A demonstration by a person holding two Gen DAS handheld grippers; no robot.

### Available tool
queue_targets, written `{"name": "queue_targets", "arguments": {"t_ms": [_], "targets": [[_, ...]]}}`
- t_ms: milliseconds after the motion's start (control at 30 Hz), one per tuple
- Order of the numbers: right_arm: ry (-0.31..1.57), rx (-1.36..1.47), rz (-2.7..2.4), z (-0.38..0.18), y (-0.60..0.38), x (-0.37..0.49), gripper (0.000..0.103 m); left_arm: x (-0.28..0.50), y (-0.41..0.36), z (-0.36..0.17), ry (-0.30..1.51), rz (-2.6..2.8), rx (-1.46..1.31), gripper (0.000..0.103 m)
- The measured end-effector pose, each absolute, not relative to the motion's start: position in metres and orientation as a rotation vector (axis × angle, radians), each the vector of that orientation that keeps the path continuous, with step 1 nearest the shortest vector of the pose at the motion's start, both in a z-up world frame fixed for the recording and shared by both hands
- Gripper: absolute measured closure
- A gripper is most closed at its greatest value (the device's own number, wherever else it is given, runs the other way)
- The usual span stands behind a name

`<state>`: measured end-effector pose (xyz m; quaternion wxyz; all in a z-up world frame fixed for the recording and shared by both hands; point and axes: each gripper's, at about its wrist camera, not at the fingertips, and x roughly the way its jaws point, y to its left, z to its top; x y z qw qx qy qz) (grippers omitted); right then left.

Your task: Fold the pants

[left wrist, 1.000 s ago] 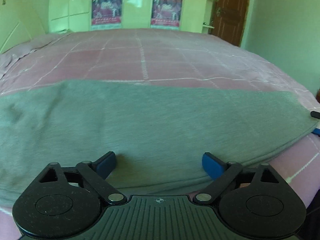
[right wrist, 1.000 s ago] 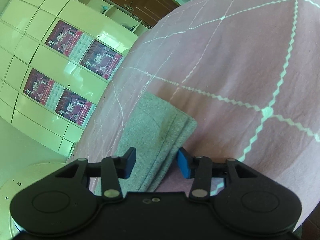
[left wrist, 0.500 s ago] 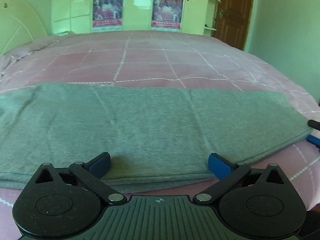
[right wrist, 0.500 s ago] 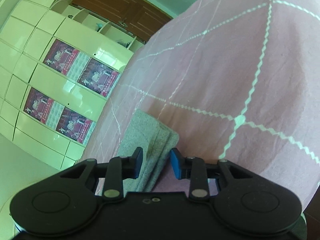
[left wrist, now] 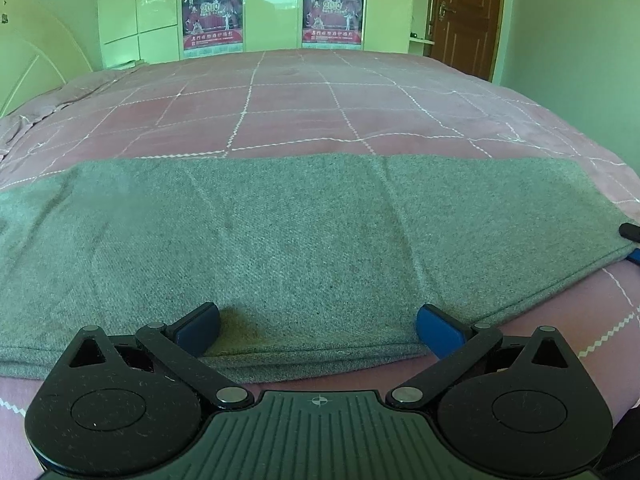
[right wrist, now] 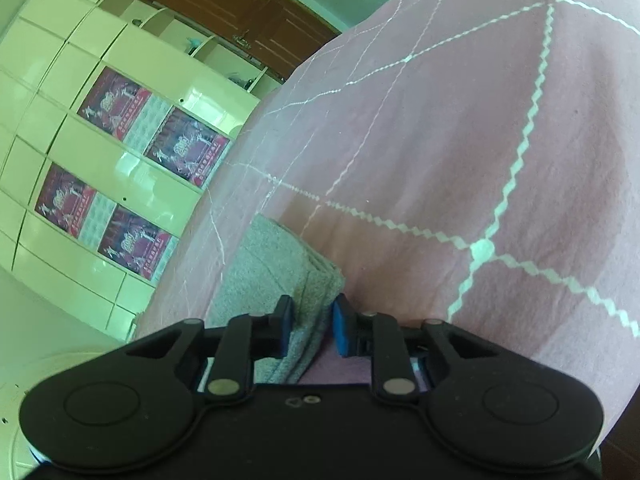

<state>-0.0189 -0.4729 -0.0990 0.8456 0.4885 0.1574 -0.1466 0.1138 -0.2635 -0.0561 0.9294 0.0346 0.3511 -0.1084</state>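
Both grippers work at the near edge of the gray pants (left wrist: 304,232), which lie folded lengthwise in a long band across the pink bedspread (left wrist: 304,108). On the left gripper (left wrist: 318,330) the jaws stand spread wide, one blue pad (left wrist: 198,328) resting on the cloth just inside the near edge, the other at the same edge further right, with nothing pinched between them. On the right gripper (right wrist: 313,330) the jaws are closing around the end of the folded pants (right wrist: 276,276); the stacked layers sit between the blue pads, and I cannot tell whether both pads press the fabric yet. Ahead of it the bedspread (right wrist: 460,140) shows white zigzag stitching. Behind the bed stands a pale wardrobe (left wrist: 272,4) with posters and a brown door (left wrist: 464,12).
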Motion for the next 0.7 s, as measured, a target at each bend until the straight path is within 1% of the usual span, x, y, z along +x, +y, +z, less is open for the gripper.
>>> {"name": "queue_targets", "arguments": {"t_ms": [433,600,700], "targets": [[0.341,0.980,-0.320,-0.079,-0.463,-0.014,0.092,0.114,-0.263,-0.061,0.706,-0.221,0.075,0.000],[0.303,0.908,-0.242,-0.041,-0.446,-0.001,0.093,0.117,-0.258,-0.056,0.712,-0.244,0.056,0.000],[0.284,0.849,-0.188,-0.011,-0.429,0.009,0.093,0.114,-0.228,-0.039,0.680,-0.261,0.031,0.000]]}}
